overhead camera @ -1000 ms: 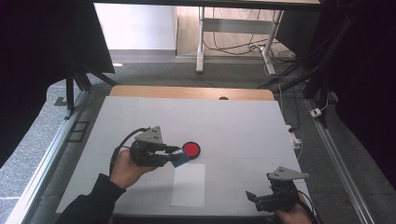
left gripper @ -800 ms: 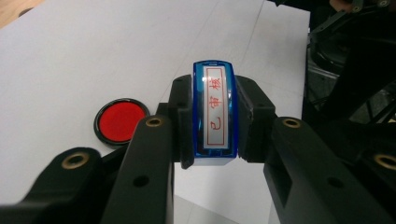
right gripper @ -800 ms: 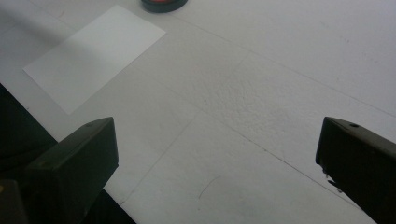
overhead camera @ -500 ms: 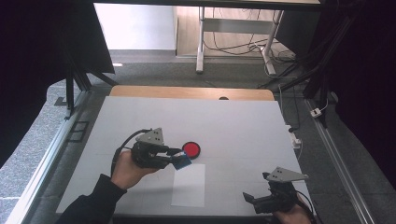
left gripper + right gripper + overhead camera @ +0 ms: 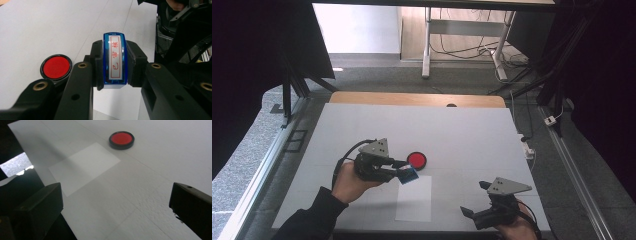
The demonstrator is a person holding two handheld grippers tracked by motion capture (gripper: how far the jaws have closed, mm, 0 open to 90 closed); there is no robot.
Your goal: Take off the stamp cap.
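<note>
The blue stamp [image 5: 115, 60] sits squeezed between the jaws of the left gripper [image 5: 404, 171], which is clamped tight on its two sides. Just past its tip lies the round red ink pad [image 5: 416, 159], close but apart. Below the tip lies a white paper sheet [image 5: 414, 199]. The white table [image 5: 472, 135] has lots of bare room all around. The left gripper view shows red writing on the stamp's label. The right gripper [image 5: 474, 202], near the table's front edge, has its jaws wide apart and holds nothing.
</note>
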